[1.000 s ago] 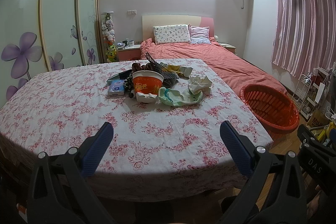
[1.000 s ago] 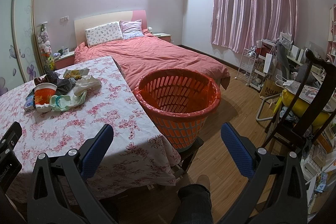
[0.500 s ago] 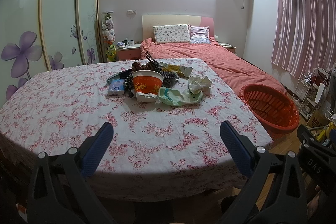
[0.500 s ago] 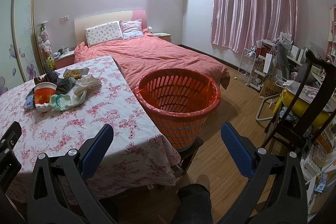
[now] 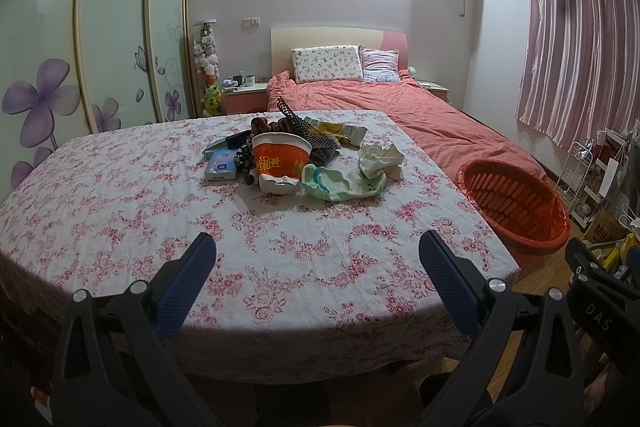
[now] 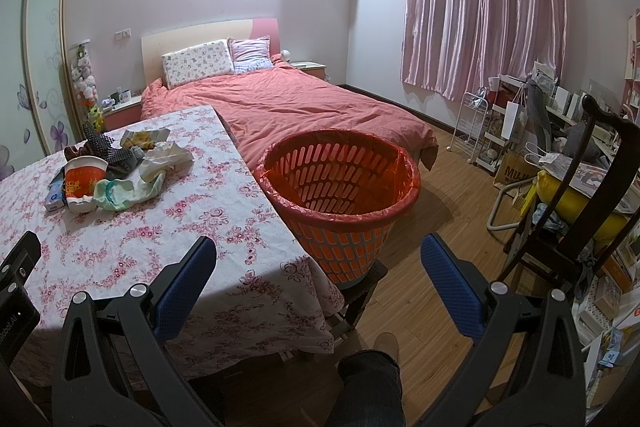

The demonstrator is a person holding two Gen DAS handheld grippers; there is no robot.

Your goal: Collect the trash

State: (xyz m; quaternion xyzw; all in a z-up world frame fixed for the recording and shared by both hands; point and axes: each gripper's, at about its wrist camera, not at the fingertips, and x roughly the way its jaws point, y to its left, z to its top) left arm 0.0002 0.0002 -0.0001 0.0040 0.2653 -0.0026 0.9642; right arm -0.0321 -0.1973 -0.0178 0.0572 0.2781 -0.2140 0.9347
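A heap of trash lies mid-table on the floral cloth (image 5: 120, 211): an orange noodle cup (image 5: 280, 159) tipped on its side, a pale green wrapper (image 5: 340, 185), crumpled white paper (image 5: 378, 157), a yellow snack bag (image 5: 336, 129) and a blue tissue pack (image 5: 221, 166). An orange basket (image 6: 340, 187) lined with a red bag stands on a stool off the table's right side. My left gripper (image 5: 318, 259) hangs open over the table's near edge, well short of the heap. My right gripper (image 6: 318, 259) is open too, in front of the basket, holding nothing.
A bed (image 6: 312, 107) with a salmon cover lies behind the table and basket. A dark wooden chair (image 6: 580, 211), a white rack (image 6: 476, 123) and clutter fill the right side. A person's knee and shoe (image 6: 372, 379) show below the right gripper. Wardrobe doors (image 5: 112, 27) stand left.
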